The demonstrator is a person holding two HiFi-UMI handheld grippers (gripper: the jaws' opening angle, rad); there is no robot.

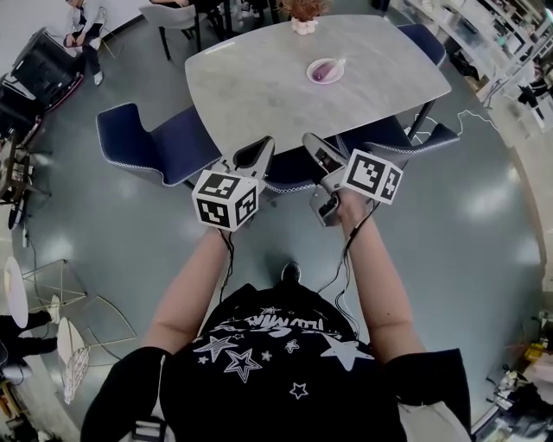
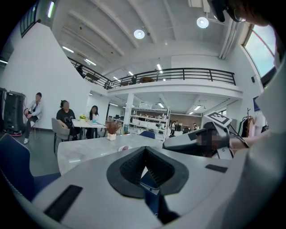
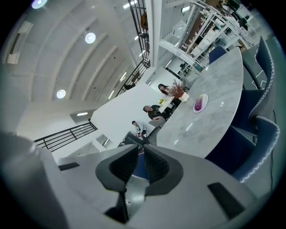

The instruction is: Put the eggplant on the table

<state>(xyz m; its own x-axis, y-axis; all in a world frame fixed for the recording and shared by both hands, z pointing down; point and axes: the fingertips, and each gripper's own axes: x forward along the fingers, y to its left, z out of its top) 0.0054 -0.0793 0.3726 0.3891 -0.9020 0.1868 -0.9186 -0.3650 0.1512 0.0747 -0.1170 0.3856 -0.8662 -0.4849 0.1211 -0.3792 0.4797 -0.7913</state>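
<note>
A purple eggplant [image 1: 324, 72] lies on a small pale plate [image 1: 337, 66] at the far side of the marble table [image 1: 259, 86]. In the left gripper view the plate [image 2: 125, 147] is small and distant. In the right gripper view the eggplant [image 3: 198, 105] is on the table [image 3: 210, 125]. Both grippers hover side by side short of the table's near edge, over the chairs. My left gripper [image 1: 256, 154] [image 2: 144, 151] is shut with nothing in it. My right gripper [image 1: 318, 154] [image 3: 140, 151] is shut and holds nothing too.
A vase of dried flowers [image 1: 302, 17] stands at the table's far edge. Blue chairs [image 1: 151, 147] [image 1: 406, 138] surround the near side, one tucked under the edge below the grippers. People sit at another table [image 2: 67, 117] far off. Shelving [image 1: 510, 43] lines the right.
</note>
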